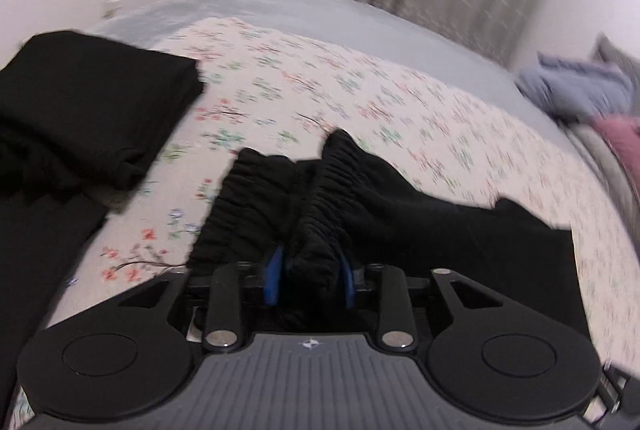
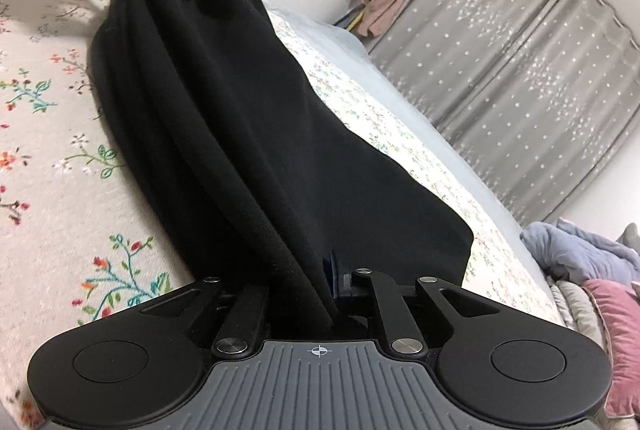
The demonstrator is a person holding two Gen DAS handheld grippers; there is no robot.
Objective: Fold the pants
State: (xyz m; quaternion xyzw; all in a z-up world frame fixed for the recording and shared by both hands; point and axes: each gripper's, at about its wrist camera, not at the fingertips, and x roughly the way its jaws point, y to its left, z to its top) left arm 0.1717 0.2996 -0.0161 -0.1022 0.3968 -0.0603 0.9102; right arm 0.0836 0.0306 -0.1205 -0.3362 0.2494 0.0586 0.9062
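Far left in the left wrist view: folded black garment (image 1: pixel 92 97), already stacked on the bed (image 1: pixel 304 85), well apart from the work. Middle of that view: black pants (image 1: pixel 360 197) spread across the floral cover, gathered elastic waistband bunched between the blue pads of the left gripper (image 1: pixel 310 280). Jaws there partly apart, pads touching the bunched band on both sides; firm pinch or loose contact not to be told.

Moving right: pants running lengthwise over the bed to the right gripper (image 2: pixel 320 282). Jaws nearly together, clamped on a thin fold of cloth near the leg end, one blue pad just visible beside the fabric. Further right: grey curtain (image 2: pixel 520 69), rumpled blue-grey and pink bedding (image 2: pixel 592 270) at the bed's edge.

Handling, as a judgement: soft, light, limp knit; no stiffness, sags between the two holds, drapes and creases easily. Not fragile, not slippery. Best holds: thick waistband at one end, hems or doubled leg edge at the other, kept taut for a flat fold.
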